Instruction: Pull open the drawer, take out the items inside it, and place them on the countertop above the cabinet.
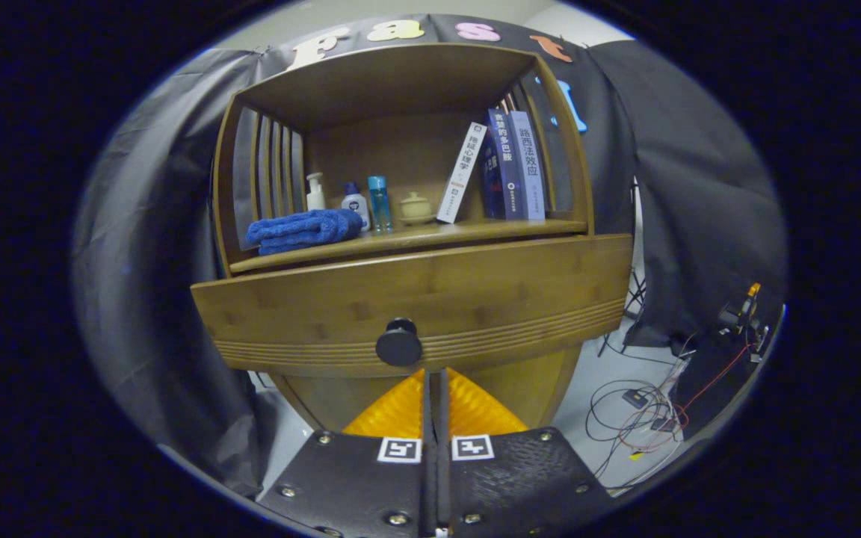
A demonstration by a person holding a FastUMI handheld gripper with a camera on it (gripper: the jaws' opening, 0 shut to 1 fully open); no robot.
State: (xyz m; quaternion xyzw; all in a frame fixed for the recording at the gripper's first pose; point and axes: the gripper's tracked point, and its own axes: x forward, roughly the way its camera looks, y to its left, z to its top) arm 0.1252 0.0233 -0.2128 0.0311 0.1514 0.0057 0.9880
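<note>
The gripper [436,377] has its two fingers pressed together with only a thin seam between them, clenched on nothing; the tips sit just below the round dark knob [399,342] of the drawer [415,295], close beneath it, and whether they touch it cannot be told. The drawer front is a wide wooden panel with grooved lines along its lower part; whether it stands shut or slightly drawn out cannot be told, and what lies inside is hidden. Above the drawer runs the countertop [430,235] of the wooden cabinet [386,90], set under an open hutch with slatted sides; on it, at the left, lies a folded blue towel [302,229]; just behind and beside the towel stand a white pump bottle [315,192], a small white bottle with a blue cap [356,205] and a slim clear blue bottle [379,202]; next to these sits a small lidded cream pot [415,207]; to the right a white book [462,173] leans against upright blue books [514,166]. On the floor to the right of the cabinet lie tangled cables [636,415].
</note>
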